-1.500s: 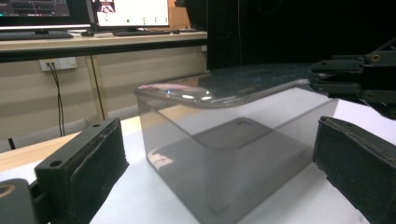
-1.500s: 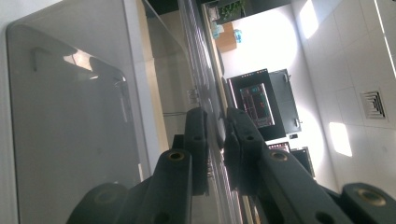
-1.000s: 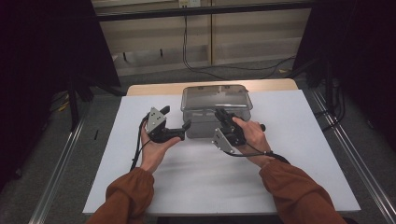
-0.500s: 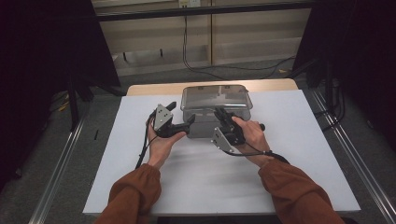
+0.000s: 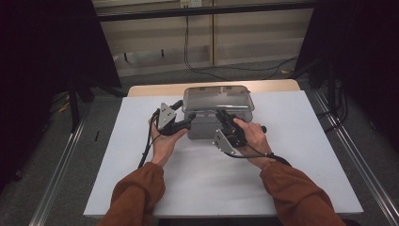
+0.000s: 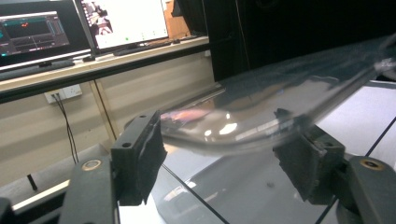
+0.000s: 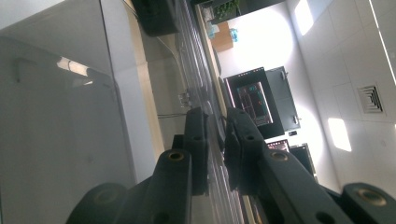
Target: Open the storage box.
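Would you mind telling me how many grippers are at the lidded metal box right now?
2: the left gripper at the metal box's left end under the clear lid, the right gripper on its near rim.

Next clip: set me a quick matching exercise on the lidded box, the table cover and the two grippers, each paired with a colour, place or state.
Things:
1. clear lid
2. table cover
3. left gripper
4. right gripper

Descriptions:
a. white sheet under the box
b. jaws nearly together, clamped on the lid's near edge
c. see-through, on top of the grey box
d. jaws apart either side of the lid's rim, having just been closing

Pairs: 1-c, 2-a, 3-d, 4-b
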Available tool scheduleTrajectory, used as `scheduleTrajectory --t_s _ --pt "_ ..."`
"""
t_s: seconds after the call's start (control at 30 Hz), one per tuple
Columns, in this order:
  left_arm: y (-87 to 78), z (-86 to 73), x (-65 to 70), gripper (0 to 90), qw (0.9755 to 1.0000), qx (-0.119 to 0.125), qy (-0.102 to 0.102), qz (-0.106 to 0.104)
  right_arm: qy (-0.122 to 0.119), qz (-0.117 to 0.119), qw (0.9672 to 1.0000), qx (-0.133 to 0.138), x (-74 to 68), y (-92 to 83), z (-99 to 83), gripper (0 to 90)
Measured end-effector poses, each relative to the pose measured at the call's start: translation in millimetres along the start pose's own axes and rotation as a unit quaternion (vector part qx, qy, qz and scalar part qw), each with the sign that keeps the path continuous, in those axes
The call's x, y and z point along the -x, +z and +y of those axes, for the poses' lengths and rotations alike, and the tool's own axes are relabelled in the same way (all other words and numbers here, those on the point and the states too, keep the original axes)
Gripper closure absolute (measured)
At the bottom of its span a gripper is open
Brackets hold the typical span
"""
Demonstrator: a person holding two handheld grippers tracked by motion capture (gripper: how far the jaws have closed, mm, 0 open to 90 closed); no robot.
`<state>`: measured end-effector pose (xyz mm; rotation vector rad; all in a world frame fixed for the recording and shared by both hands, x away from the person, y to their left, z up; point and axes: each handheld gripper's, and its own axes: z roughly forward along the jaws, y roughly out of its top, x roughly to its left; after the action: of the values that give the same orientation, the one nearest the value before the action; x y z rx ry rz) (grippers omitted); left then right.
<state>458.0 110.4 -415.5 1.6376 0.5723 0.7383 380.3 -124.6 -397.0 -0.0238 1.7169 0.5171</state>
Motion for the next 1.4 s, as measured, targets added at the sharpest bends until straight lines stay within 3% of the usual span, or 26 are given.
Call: scheduleTrajectory --t_s 0.27,0.57,0.6,0.63,0.7,0.73,0.8,0.87,0.93,0.97,1.0,1.03,1.07,1.1,1.13,1.17,1.2,1.23,1.27,1.37,1.4 --pt "1.2 -2.3 0.2 43.2 1.0000 -0.004 0.006 0.006 0.014 0.005 0.9999 0.001 -4.8 -1.5 -3.6 77.5" --pt "0.6 -2.0 0.0 43.7 0.9999 -0.007 0.007 0.005 0.073 0.018 0.9972 0.002 0.6 -2.7 -9.2 66.7" --pt "0.9 -1.7 0.0 43.7 1.0000 -0.004 0.005 0.005 0.080 0.023 0.9966 0.003 1.5 -2.9 -10.2 64.3" --pt "0.3 -1.1 -0.7 44.4 1.0000 -0.004 0.007 0.004 0.108 0.030 0.9937 0.002 3.2 -3.3 -12.3 55.8" --pt "0.0 -0.8 -0.8 44.8 1.0000 -0.003 0.007 0.005 0.116 0.031 0.9928 0.002 4.0 -3.2 -13.2 51.9" --pt "0.1 -1.0 -0.8 44.9 1.0000 -0.004 0.007 0.004 0.147 0.031 0.9886 -0.001 5.2 -4.1 -16.6 43.6" --pt "0.4 -1.2 -0.6 44.8 1.0000 -0.003 0.007 0.004 0.177 0.039 0.9834 -0.002 6.1 -4.9 -20.3 37.2" --pt "0.4 -1.1 -0.8 44.6 1.0000 -0.003 0.005 0.004 0.183 0.039 0.9823 -0.005 6.5 -5.4 -22.5 34.6" --pt "0.2 -0.9 -1.0 44.7 1.0000 -0.003 0.003 0.003 0.207 0.044 0.9774 -0.009 9.1 -6.3 -29.4 27.4" --pt "0.2 -0.9 -1.0 44.7 1.0000 -0.003 0.003 0.003 0.207 0.044 0.9774 -0.009 9.1 -6.3 -29.4 27.4" --pt "0.3 -1.0 -1.1 44.7 1.0000 -0.002 0.004 0.004 0.220 0.047 0.9743 -0.009 10.1 -6.3 -31.5 25.7" --pt "0.3 -1.0 -1.2 44.8 1.0000 -0.002 0.004 0.003 0.245 0.053 0.9680 -0.008 12.0 -6.0 -35.3 20.8" --pt "0.2 -0.9 -1.3 44.9 1.0000 -0.001 0.006 0.003 0.255 0.055 0.9654 -0.010 12.5 -6.1 -36.6 18.1" --pt "0.2 -0.9 -1.3 44.9 1.0000 -0.001 0.006 0.003 0.255 0.055 0.9654 -0.010 12.5 -6.1 -36.6 18.1" --pt "0.1 -0.8 -1.4 44.9 1.0000 -0.002 0.005 0.004 0.266 0.056 0.9623 -0.011 13.0 -5.9 -37.8 15.7" --pt "0.3 -0.9 -1.3 44.8 1.0000 -0.002 0.006 0.004 0.295 0.059 0.9535 -0.013 15.4 -6.1 -40.9 11.6" --pt "0.3 -0.9 -1.3 44.7 1.0000 -0.002 0.006 0.004 0.295 0.059 0.9535 -0.013 15.4 -6.1 -40.9 11.6" --pt "0.5 -0.9 -1.1 44.6 1.0000 -0.001 0.005 0.003 0.332 0.066 0.9408 -0.012 19.4 -6.3 -45.7 11.6" --pt "0.5 -0.9 -1.1 44.7 1.0000 -0.001 0.005 0.003 0.332 0.066 0.9408 -0.012 19.4 -6.3 -45.7 11.6" --pt "0.2 -0.2 -2.0 45.0 1.0000 -0.001 0.004 0.004 0.377 0.073 0.9232 -0.014 26.4 -8.5 -56.1 7.6" --pt "0.2 -0.2 -2.0 45.0 1.0000 -0.001 0.004 0.004 0.377 0.073 0.9232 -0.014 26.4 -8.5 -56.1 7.6"
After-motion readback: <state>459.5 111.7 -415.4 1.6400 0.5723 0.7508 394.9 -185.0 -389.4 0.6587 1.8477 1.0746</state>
